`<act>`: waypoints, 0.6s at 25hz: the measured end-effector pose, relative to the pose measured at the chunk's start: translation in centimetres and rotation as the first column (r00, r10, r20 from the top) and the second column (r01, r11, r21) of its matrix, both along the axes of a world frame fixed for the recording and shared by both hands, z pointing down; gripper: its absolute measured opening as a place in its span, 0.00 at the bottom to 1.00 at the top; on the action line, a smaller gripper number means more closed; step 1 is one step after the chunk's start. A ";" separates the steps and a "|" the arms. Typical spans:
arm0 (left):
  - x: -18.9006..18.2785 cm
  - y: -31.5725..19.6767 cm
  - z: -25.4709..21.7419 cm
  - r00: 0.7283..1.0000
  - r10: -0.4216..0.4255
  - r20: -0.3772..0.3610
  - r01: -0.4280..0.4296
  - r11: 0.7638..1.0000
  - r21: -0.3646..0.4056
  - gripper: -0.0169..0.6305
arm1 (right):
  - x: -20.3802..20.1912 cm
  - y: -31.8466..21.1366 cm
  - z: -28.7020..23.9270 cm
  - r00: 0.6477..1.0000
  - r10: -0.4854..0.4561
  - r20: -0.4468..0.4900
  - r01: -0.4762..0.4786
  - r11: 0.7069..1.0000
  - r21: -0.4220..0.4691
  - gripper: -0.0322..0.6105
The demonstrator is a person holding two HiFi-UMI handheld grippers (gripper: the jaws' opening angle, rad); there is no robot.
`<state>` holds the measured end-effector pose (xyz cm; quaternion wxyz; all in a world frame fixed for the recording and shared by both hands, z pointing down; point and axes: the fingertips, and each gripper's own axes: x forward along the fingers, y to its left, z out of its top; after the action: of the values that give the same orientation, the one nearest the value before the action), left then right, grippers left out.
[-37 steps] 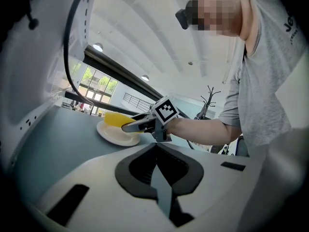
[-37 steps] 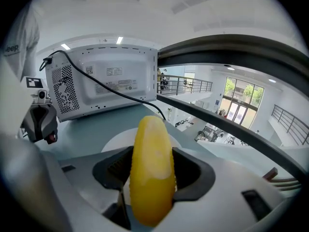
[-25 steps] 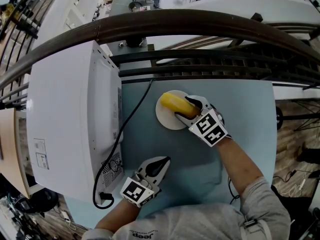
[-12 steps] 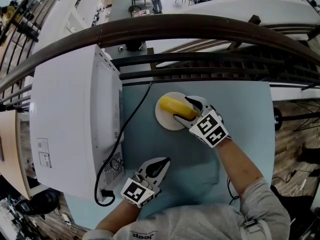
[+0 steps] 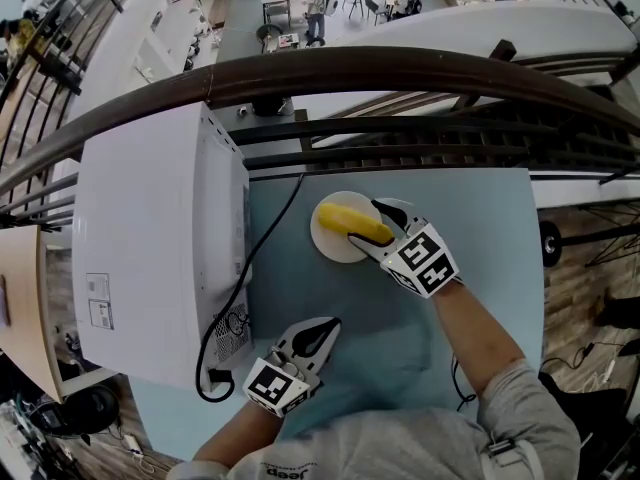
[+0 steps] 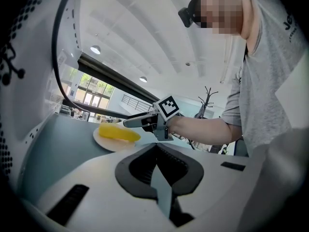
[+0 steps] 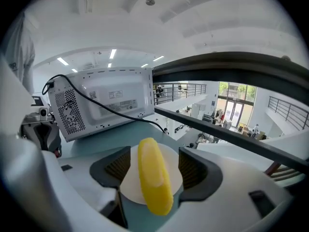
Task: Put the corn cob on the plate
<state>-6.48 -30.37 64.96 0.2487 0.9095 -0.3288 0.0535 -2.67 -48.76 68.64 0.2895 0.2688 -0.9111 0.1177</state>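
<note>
Yellow corn cob (image 5: 352,220) lies on the white plate (image 5: 330,250), and its near end pokes past the rim toward my right tongs (image 5: 372,224). Those tongs are released. The jaws have just been opening and now stand wide, one on each side of the cob, with a gap showing between each pad and the cob.

My left tongs (image 5: 326,328) are clenched on nothing, jaws together. They sit near the front edge of the pale blue desk (image 5: 480,238), well apart from the plate.

A white microwave (image 5: 150,258) stands on the left of the desk with its vented back turned to the plate. Its black cable (image 5: 266,230) runs along the desk past the plate's left side. A dark railing (image 5: 400,68) curves beyond the far edge of the desk.
</note>
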 end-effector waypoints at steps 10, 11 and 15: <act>0.4 1.0 -3.2 1.000 0.000 0.007 -0.001 0.999 0.041 0.05 | 1.4 1.3 -4.0 0.998 0.050 0.038 -0.051 0.998 0.021 0.53; 0.3 1.2 -3.5 1.000 0.000 0.008 0.000 0.999 0.045 0.05 | 1.5 1.6 -4.4 0.998 0.054 0.041 -0.055 0.998 0.022 0.53; 0.4 2.2 -5.1 1.000 0.003 0.014 -0.004 0.998 0.063 0.05 | 2.1 2.9 -5.9 0.998 0.051 0.043 -0.052 0.998 0.023 0.49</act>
<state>-6.05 -28.20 59.85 0.2176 0.9170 -0.3305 0.0500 -0.61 -45.83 62.73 0.2637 0.2931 -0.9111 0.1199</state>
